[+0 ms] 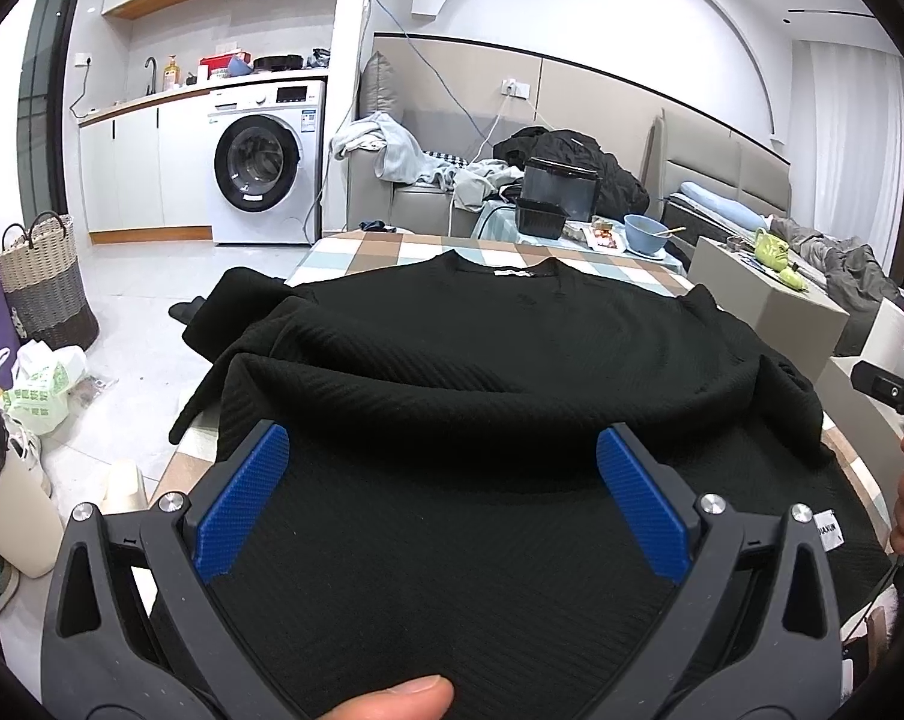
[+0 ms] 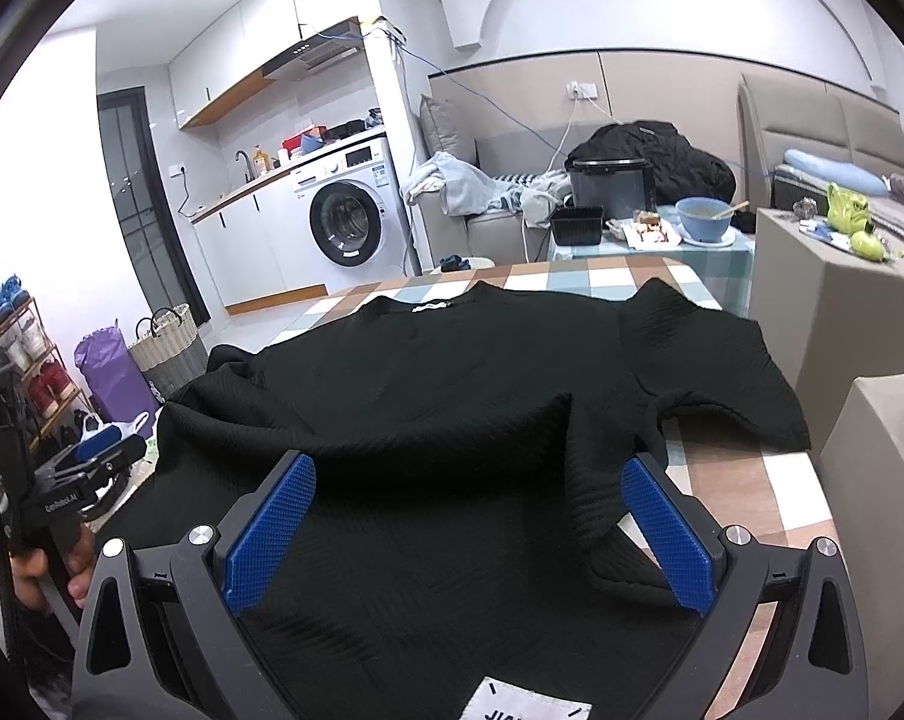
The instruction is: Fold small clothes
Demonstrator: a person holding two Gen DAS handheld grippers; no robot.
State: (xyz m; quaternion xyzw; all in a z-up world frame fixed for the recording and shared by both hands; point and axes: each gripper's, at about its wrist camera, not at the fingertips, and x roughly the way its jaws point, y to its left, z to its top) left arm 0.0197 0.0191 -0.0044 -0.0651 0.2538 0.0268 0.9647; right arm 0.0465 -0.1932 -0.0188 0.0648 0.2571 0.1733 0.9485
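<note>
Checkered table (image 2: 578,279) carries black top (image 1: 482,336), partly folded; left gripper (image 1: 443,495), right gripper (image 2: 470,525) both gape empty; next grab near-edge hem.

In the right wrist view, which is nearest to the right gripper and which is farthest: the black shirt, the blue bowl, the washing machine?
From the right gripper, nearest first:
1. black shirt: directly under and ahead of the open fingers, on the checked table.
2. blue bowl: beyond the table's far edge, to the right.
3. washing machine: farthest, against the back wall, to the left.
</note>
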